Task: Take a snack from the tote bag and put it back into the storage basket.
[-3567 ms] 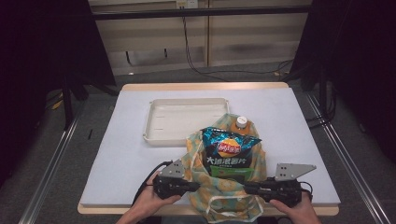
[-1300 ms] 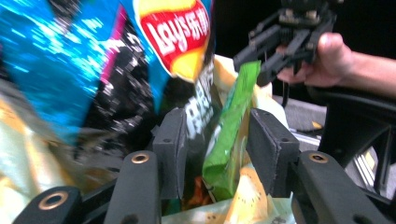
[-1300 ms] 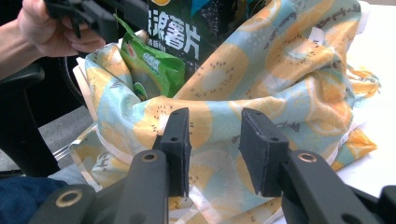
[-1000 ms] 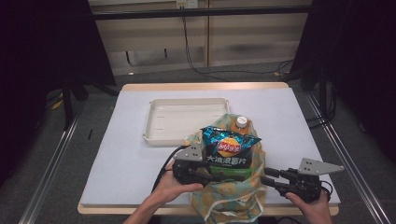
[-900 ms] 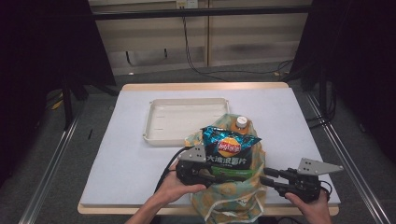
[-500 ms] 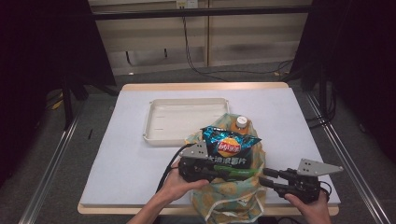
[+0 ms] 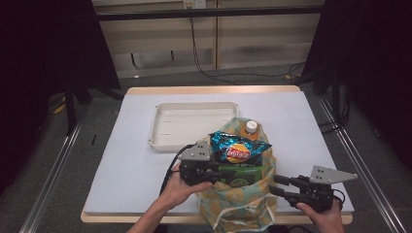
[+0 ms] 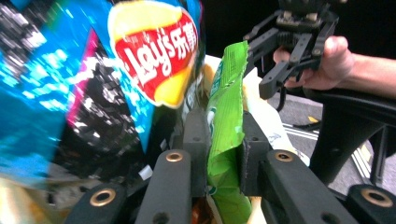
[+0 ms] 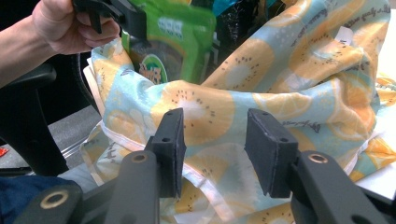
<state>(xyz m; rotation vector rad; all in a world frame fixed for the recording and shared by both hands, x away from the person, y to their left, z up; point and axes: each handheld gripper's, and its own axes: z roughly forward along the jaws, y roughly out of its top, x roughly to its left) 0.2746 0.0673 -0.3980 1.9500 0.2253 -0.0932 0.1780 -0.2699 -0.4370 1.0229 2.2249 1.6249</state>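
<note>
Since the earlier frames my left gripper has come in from the bag's left edge and now sits over its mouth, while my right gripper has dropped back toward the near right corner of the table

Nearest to me, the right gripper's jaws stand wide apart, holding nothing — they point at the fruit-print cloth bag from just beside it, and I cannot say for sure whether a pad brushes the fabric. The left gripper's jaws are pinched onto the green packet, gripping its upper edge; the packet stands upright in the bag's near side, still partly inside. Just behind it, the blue crisp bag pokes out of the opening, leaning back, and beyond that the orange bottle's white cap shows at the far rim of the bag. Farther still, to the left, the cream tray lies with nothing in it

My read is that unpacking has barely begun — the first item is gripped but not lifted clear, nothing has reached the tray, and the crisps and bottle remain to come out. I would want the right gripper to pin the bag's rim so the cloth does not ride up with the packet
</note>
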